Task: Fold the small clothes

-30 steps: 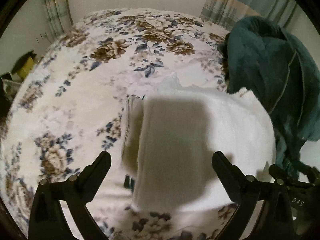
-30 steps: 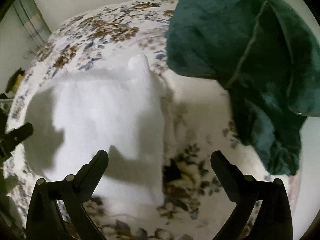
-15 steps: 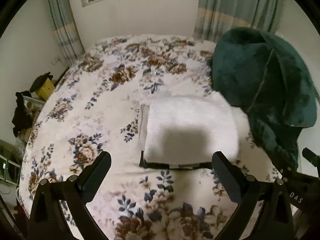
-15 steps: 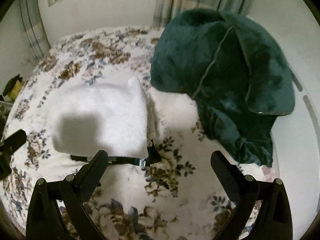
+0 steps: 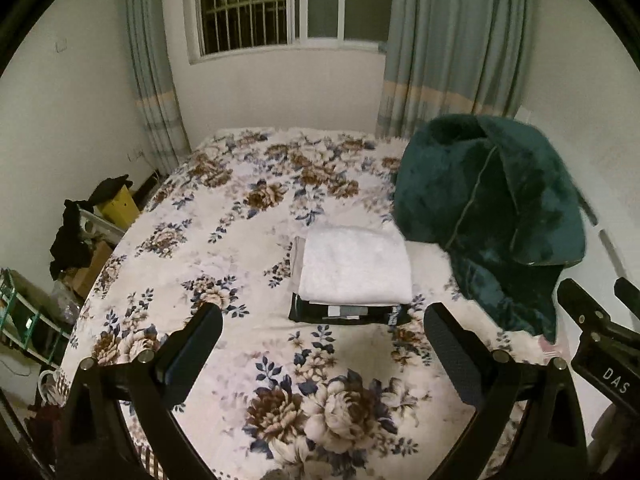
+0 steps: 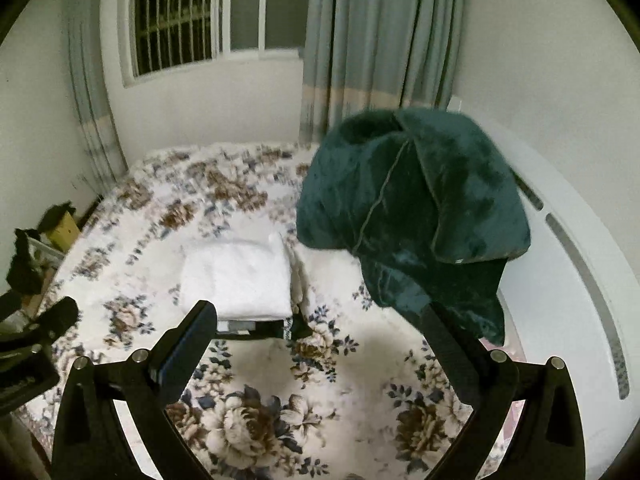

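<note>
Left gripper (image 5: 320, 340): mine, fingers wide apart, nothing between them, hovering over the near part of the bed.
Right gripper (image 6: 320, 340): same story, fingers spread, empty, held above the near floral print.
Folded white cloth (image 5: 356, 266): sits mid-bed, a neat rectangle, top of a small stack.
Dark garment (image 5: 344, 314): under the white piece, its near edge sticking out toward me; a pale layer shows at the stack's left side too, can't tell what it is.
Stack position: left of the green blanket, just beside it, well clear of both my tools.
Green blanket (image 6: 412, 216): big plush heap on the right side of the bed, draped toward the right edge.
Bedspread (image 5: 224, 240): floral, mostly bare on the left and near side.
Step in hand: I'd say this fold is finished and set down; I'm between items.
Next piece: I see no loose small garment on the bed from either view.
Next move, my guess: fetch another item from off-frame, lay it flat on the bare near-left area.
Care needed: keep the new piece away from the stack so it isn't nudged askew.
</note>
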The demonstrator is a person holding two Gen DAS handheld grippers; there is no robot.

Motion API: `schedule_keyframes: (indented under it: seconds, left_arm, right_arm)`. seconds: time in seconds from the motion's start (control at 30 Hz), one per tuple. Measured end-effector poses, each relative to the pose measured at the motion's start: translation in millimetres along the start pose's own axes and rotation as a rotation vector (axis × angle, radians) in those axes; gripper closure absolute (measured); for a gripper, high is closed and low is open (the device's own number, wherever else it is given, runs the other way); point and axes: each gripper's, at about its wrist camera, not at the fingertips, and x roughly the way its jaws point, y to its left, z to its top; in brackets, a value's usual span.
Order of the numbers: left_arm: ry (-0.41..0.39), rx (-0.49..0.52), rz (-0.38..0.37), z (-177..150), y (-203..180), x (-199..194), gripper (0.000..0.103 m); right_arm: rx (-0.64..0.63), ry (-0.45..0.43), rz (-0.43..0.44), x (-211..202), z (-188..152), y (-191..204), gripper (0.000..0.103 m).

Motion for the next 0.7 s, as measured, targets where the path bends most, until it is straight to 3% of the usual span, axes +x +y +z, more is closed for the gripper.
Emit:
schedule_keyframes:
  seconds: [0.23,0.37,0.7]
  left_arm:
    - [-0.099,0.003,0.012,-8.1,-3.3,-76.9,0.0]
    - [-0.127,0.009,0.007,-16.1,-4.0,-101.7,0.0]
    - [-0.156,0.017,0.013,-30.2,-7.3,-123.7,0.0]
  right_arm:
    - [-0.015,-0.117,0.01,-111.4,-5.9,-10.9,0.0]
    - [0.0,-0.147,0.018,-149.8,-13.1,-16.9,0.0]
    - [0.015,-0.158,0.024,-175.1,-26.2,-27.3,0.0]
